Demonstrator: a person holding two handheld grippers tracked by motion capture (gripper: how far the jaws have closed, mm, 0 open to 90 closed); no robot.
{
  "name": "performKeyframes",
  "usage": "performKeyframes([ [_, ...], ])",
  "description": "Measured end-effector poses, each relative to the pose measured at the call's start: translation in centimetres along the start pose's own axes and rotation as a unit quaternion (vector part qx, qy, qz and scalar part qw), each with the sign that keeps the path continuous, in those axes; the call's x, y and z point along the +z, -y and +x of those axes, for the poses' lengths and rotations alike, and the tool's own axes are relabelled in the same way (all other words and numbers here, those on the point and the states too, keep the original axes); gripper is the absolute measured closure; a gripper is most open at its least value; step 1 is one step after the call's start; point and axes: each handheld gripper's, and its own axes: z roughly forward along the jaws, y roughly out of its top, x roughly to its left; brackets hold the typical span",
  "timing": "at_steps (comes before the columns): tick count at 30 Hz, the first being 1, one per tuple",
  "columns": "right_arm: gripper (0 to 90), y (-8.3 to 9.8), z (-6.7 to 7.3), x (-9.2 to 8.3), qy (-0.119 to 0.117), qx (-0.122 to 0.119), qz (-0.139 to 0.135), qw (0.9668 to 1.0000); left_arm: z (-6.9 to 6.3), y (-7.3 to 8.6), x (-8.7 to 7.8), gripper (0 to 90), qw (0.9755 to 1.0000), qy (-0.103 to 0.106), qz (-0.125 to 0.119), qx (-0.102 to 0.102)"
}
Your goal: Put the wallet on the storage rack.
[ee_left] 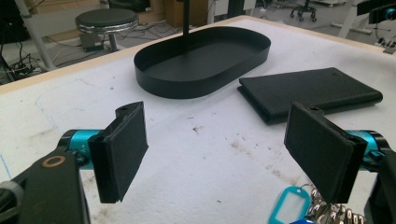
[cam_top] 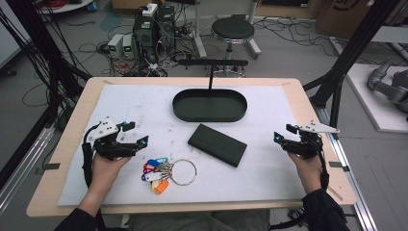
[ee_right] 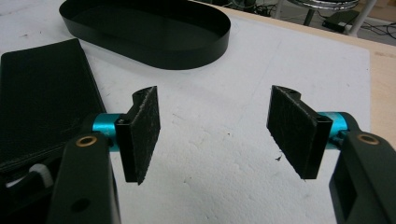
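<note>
Keys (cam_top: pixel 161 172) on a ring lie on the table (cam_top: pixel 72 159) just beside the left gripper (cam_top: pixel 137 134), whose jaws gape empty, seemingly ready to grab them, while the right gripper (cam_top: pixel 283 134) waits open, well apart.

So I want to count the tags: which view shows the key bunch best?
The high view: the whole key bunch, ring and coloured tags, lies beside the left gripper. The left gripper view catches just a blue tag and some keys at its bottom edge.

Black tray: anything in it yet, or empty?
Empty. The black tray shows a bare floor inside its rim in the high view and both gripper views; the wallet and the keys lie outside it on the white mat.
</note>
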Motion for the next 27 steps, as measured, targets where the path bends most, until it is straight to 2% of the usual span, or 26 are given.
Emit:
performKeyframes([
  [3,35.2,0.0,-0.1,0.0,0.000,-0.002,-0.002,1.0000,-0.3,-0.2,0.2,22.4,1.0000,-0.002,0.002,0.006],
  [5,35.2,0.1,-0.1,0.0,-0.001,-0.001,-0.002,1.0000,-0.4,-0.3,0.3,28.6,1.0000,0.004,0.000,0.006],
  [7,35.2,0.1,-0.1,0.0,-0.002,0.000,-0.003,1.0000,-0.7,-0.4,0.5,30.3,0.9999,0.004,0.004,0.012],
  [11,35.2,0.1,-0.2,0.1,-0.003,-0.002,-0.002,1.0000,-0.9,-0.4,0.8,34.2,0.9998,0.013,0.009,0.010],
  [20,35.2,0.1,-0.2,0.0,-0.001,-0.002,-0.002,1.0000,-1.8,-0.4,2.1,44.5,0.9987,0.046,0.022,0.008],
  [22,35.2,0.1,-0.2,0.0,0.000,-0.004,-0.002,1.0000,-2.0,-0.4,2.6,46.9,0.9978,0.058,0.031,0.012],
  [27,35.2,0.1,-0.2,0.0,0.000,-0.003,-0.001,1.0000,-2.5,-0.3,3.5,49.9,0.9963,0.069,0.048,0.016],
])
